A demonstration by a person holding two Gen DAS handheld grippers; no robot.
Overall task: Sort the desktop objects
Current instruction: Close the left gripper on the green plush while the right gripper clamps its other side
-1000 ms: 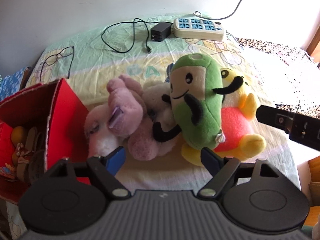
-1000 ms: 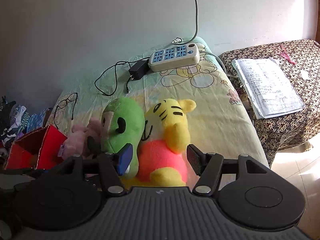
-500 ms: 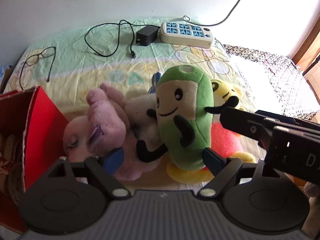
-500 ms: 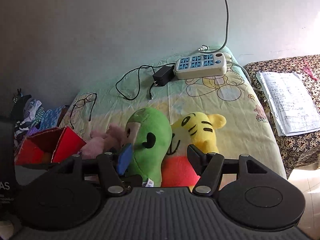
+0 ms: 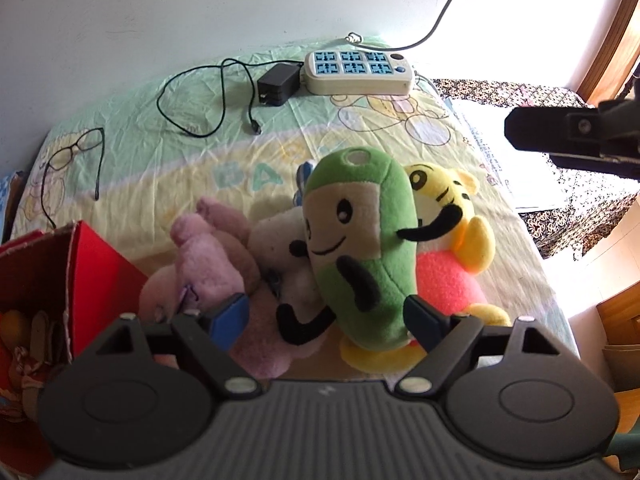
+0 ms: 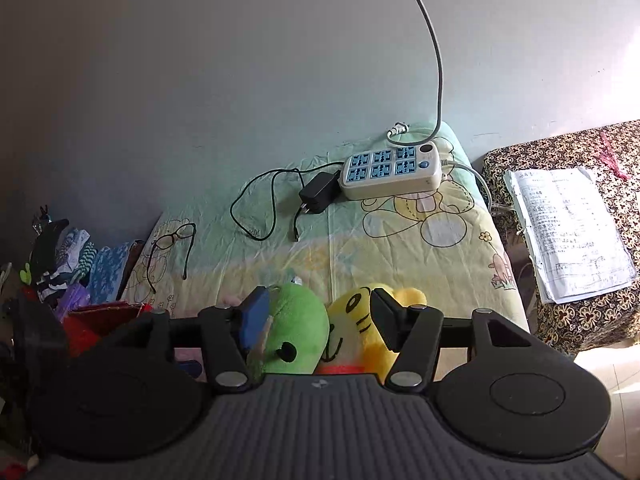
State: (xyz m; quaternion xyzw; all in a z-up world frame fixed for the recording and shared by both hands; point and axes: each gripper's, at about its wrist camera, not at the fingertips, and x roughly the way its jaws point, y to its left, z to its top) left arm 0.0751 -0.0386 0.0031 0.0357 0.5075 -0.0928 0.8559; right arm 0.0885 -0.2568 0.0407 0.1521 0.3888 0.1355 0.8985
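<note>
A green plush leans against a yellow tiger plush on the bed sheet, with a pink plush and a white plush to its left. My left gripper is open and empty, just in front of the plush pile. My right gripper is open and empty, raised above the green plush and tiger plush. It also shows in the left wrist view at the upper right.
A red box with toys inside stands at the left. Glasses, a black charger with cable and a power strip lie at the back. Papers lie on a patterned cloth to the right.
My right gripper has risen and pulled back from the plush toys, to the upper right in the left wrist view. My left gripper has shifted slightly; the plush toys have not moved.
</note>
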